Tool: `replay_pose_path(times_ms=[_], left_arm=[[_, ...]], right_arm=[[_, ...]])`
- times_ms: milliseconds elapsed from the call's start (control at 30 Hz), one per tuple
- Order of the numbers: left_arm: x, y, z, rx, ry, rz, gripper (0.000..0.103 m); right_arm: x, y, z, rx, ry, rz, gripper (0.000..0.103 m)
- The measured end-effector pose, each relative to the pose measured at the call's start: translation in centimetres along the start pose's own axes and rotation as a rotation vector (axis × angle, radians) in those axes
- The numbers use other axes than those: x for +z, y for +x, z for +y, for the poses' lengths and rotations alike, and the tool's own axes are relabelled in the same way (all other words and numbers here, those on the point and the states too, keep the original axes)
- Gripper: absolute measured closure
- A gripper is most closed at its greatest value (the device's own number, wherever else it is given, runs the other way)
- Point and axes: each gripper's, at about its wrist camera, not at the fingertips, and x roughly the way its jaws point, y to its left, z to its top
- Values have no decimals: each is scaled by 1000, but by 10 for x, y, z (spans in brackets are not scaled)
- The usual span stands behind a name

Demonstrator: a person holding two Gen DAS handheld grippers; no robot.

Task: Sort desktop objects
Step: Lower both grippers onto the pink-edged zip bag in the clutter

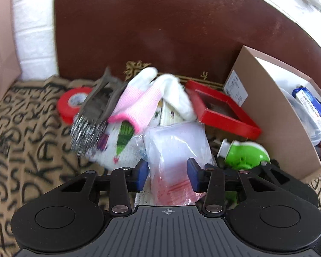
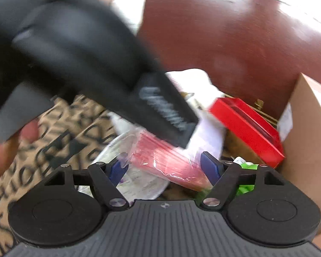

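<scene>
A flat pack of clear plastic bags with a red strip (image 1: pixel 173 150) stands between my left gripper's (image 1: pixel 168 171) blue pads, which press on its sides. In the right wrist view the same pack (image 2: pixel 167 162) lies between the blue fingers of my right gripper (image 2: pixel 163 169), which stand wide and apart from it. The left gripper's blurred black body (image 2: pixel 85 53) reaches down onto the pack from the upper left. Behind the pack lies a heap: a pink and white glove (image 1: pixel 139 102), a wire brush (image 1: pixel 92 115) and a patterned white cloth (image 1: pixel 122 147).
A red tape roll (image 1: pixel 72 102) sits at the left on the lettered tan cloth (image 1: pixel 32 150). A red box (image 1: pixel 222 109), a green plastic item (image 1: pixel 246 154) and an open cardboard box (image 1: pixel 278 117) with packets stand at the right. A hand (image 2: pixel 2 154) shows at lower left.
</scene>
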Motion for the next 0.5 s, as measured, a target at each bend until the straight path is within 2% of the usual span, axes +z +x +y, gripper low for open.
replay_pose_path(times_ms=[233, 300, 333, 400, 433, 467, 500], left_arm=[[-46, -37, 8, -19, -44, 36, 67], [-60, -43, 7, -34, -63, 62, 78], [-66, -46, 6, -48, -65, 77, 79], [-80, -54, 3, -40, -53, 89, 72], [-84, -58, 1, -40, -44, 84, 62], [-87, -64, 1, -38, -44, 68, 60], [-88, -69, 2, -34, -51, 47, 50]], right_arm=[[-26, -33, 35, 110, -36, 3, 29], [-35, -39, 43, 140, -13, 14, 29], [-38, -43, 46, 148, -1, 9, 29], [-43, -51, 51, 165, 14, 4, 29], [-45, -55, 53, 172, 10, 4, 29], [-46, -59, 53, 176, 4, 3, 30], [-47, -64, 51, 181, 6, 7, 35]])
